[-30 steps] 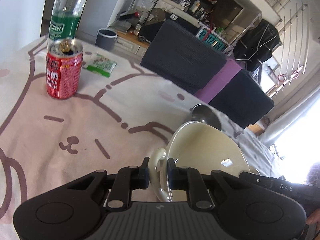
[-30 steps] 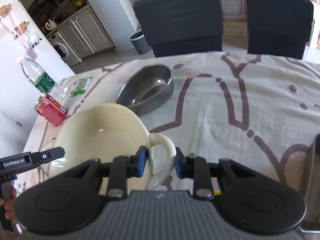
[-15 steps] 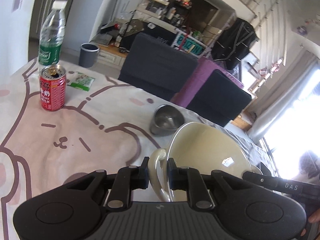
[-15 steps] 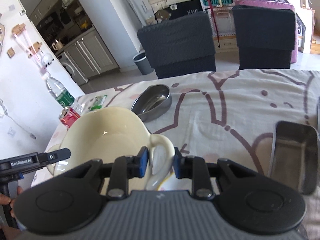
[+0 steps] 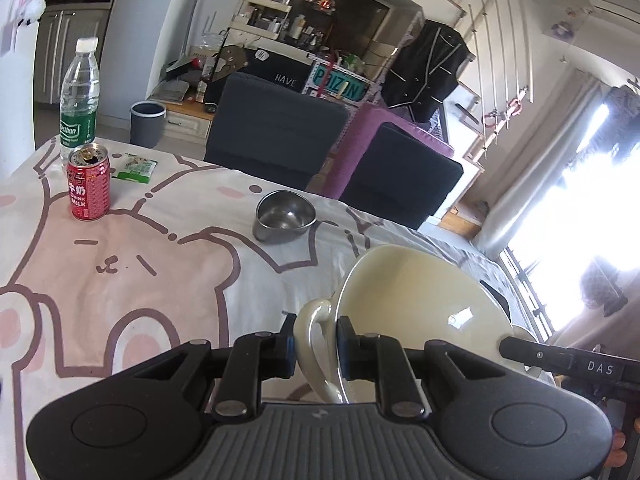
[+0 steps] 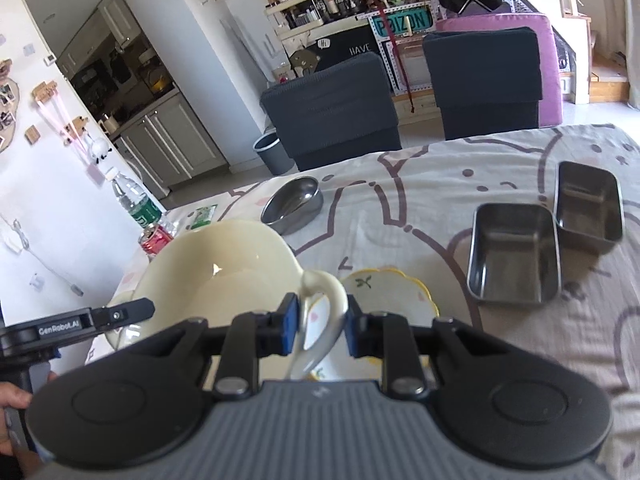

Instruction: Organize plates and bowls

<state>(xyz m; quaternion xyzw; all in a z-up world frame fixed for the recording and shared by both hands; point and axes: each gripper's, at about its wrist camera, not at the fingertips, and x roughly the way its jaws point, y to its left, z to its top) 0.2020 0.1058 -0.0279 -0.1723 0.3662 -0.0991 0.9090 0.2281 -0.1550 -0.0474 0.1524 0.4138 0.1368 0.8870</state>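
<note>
Both grippers are clamped on the same cream two-handled bowl, one per handle. By the left gripper the near handle loop is pinched between the black pads; by the right gripper the opposite handle is caught between the blue pads, and those jaws have just been closing a bit further with the handle between them. So the bowl is held up off the table between the two tools, tilted, with its empty inside facing the cameras.

Going down in size from there: the table below and ahead of the tools is covered by a pink and white cartoon cloth. Two dark chairs are parked at its far edge. Ahead and to the right of the right gripper, two rectangular steel trays are seen touching corner to corner. Straight out past the bowl, a rounded steel bowl is sat on the cloth. Right under the right gripper's fingers, a small scalloped plate with a yellow rim is spotted, partly hidden by the handle. Far off to the left of the left gripper, a water bottle and a red milk can are stood close together, with a small green packet just beside them.
</note>
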